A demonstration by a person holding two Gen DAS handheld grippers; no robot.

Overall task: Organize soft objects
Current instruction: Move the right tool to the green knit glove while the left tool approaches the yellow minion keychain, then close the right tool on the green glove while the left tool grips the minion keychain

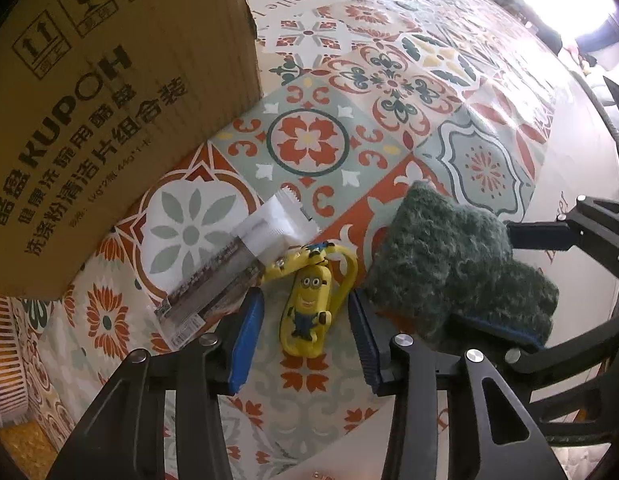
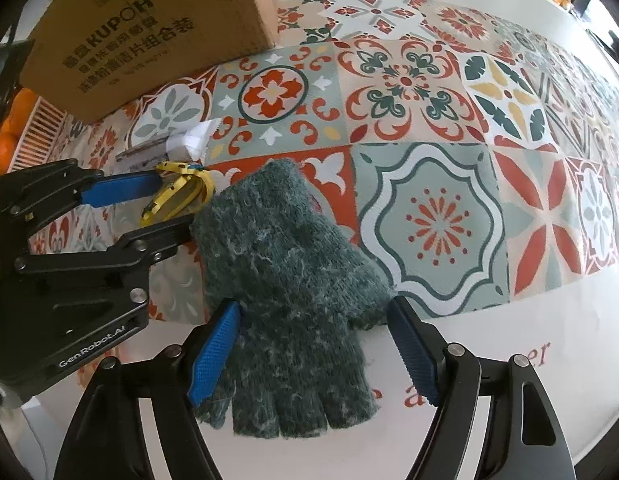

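A dark green knitted fingerless glove (image 2: 285,280) lies flat on the patterned tablecloth; it also shows in the left wrist view (image 1: 449,260). My right gripper (image 2: 317,354) is open with its blue pads on either side of the glove's palm. A yellow Minion rubber keychain with a strap (image 1: 307,308) lies between the open fingers of my left gripper (image 1: 307,340); it shows in the right wrist view (image 2: 181,196) beside the left gripper (image 2: 149,208). The right gripper's fingers (image 1: 505,328) reach in under the glove's edge in the left wrist view.
A large KUPOH cardboard box (image 1: 109,112) stands at the back left. A clear-and-white snack packet (image 1: 237,264) lies between the box and the keychain. A white slatted basket with oranges (image 2: 25,128) sits at the far left. The table's white border (image 2: 529,360) runs along the right.
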